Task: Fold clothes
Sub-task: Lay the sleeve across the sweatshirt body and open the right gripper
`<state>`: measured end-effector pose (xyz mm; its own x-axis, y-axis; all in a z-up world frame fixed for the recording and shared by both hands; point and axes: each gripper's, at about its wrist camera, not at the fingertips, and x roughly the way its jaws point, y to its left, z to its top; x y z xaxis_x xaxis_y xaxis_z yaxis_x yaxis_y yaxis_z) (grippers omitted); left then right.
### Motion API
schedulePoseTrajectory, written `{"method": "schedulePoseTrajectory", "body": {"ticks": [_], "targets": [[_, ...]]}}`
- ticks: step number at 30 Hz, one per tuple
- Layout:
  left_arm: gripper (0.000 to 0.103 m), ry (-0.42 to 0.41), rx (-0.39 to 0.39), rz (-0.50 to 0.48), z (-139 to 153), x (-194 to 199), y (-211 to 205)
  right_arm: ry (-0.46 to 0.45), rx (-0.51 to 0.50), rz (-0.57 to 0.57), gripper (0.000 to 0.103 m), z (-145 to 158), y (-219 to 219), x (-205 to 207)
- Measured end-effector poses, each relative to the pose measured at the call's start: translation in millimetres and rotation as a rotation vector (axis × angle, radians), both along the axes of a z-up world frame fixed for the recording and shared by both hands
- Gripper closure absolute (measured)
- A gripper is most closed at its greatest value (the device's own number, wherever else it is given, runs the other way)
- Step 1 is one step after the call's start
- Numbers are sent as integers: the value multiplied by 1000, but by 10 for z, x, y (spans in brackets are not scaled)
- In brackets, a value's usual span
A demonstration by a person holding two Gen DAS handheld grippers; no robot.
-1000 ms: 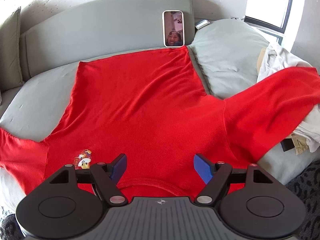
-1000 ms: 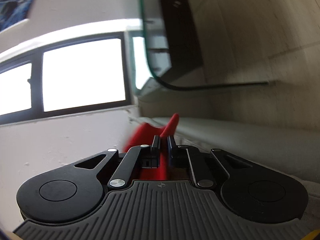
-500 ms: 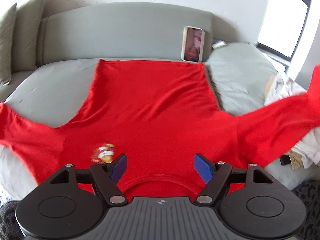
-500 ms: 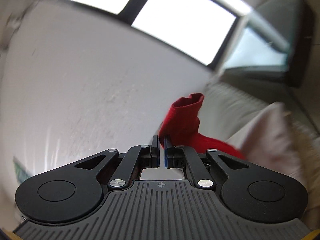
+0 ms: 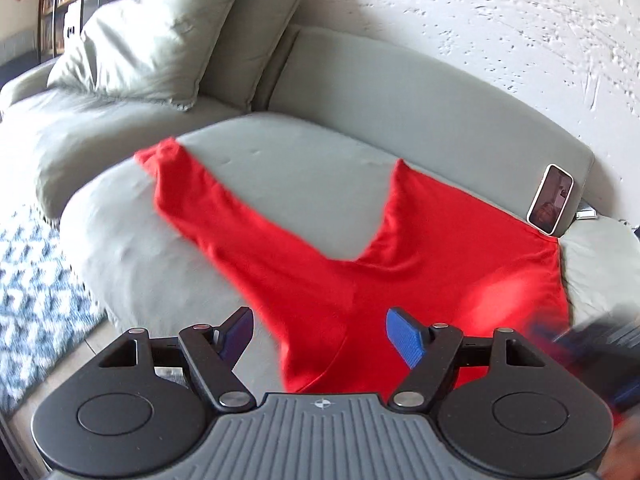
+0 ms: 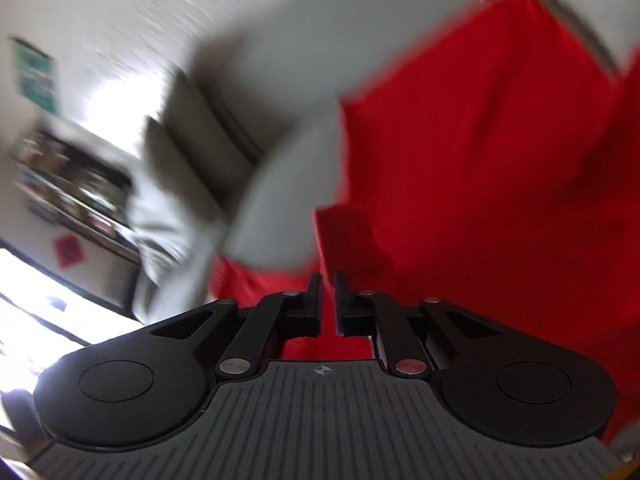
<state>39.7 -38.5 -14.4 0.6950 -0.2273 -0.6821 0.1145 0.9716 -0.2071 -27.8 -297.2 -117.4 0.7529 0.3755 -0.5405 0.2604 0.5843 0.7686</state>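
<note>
left gripper (image 5: 320,334) wide apart, empty, shirt (image 5: 400,264) beyond fingertips | right gripper (image 6: 328,304) pinched on sleeve (image 6: 348,236) | lay sleeve flat across body, keep tension

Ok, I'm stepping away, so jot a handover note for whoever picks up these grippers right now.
Left hand-held gripper: open, holding nothing, above the red shirt.
Right hand-held gripper: shut on a sleeve of the shirt.
Shirt lies spread on the grey sofa, its other sleeve stretched out flat. A phone leans on the backrest.
Done: shirt laid out.
Left: lay the held sleeve across, then every fold.
</note>
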Motion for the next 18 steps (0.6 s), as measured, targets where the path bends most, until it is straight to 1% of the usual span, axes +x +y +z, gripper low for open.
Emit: {"method": "schedulePoseTrajectory", "body": {"ticks": [1, 2, 3, 4, 5, 7, 9, 10, 12, 14, 16, 17, 18], "targets": [[31, 5, -14, 1, -15, 2, 38, 23, 43, 7, 90, -99, 18, -37], [31, 8, -27, 2, -35, 10, 63, 32, 61, 7, 88, -149, 4, -95], [31, 13, -38, 3, -57, 21, 69, 23, 49, 1, 78, -137, -49, -179], [32, 24, -51, -1, -92, 38, 42, 14, 36, -5, 63, -125, -102, -262], [33, 39, -65, -6, -133, 59, 5, 8, 24, -18, 60, -109, -170, -353], [33, 73, -97, -22, -235, 101, -73, 5, 9, -59, 59, -69, -344, -545], [34, 139, -117, -27, -379, 172, -163, 0, 30, -94, 59, -60, -506, -730], [35, 171, -140, -25, -433, 188, -187, -3, 44, -115, 59, -60, -575, -827], [36, 234, -197, -19, -526, 204, -216, -9, 60, -149, 59, -70, -692, -990], [40, 285, -282, -11, -594, 206, -213, -11, 72, -172, 58, -84, -785, -1104], [50, 329, -360, 16, -662, 211, -205, -9, 85, -188, 57, -109, -863, -1189], [55, 342, -372, 34, -695, 213, -213, -6, 96, -189, 57, -132, -880, -1197], [67, 353, -377, 51, -726, 213, -226, -4, 107, -186, 57, -152, -888, -1195]]}}
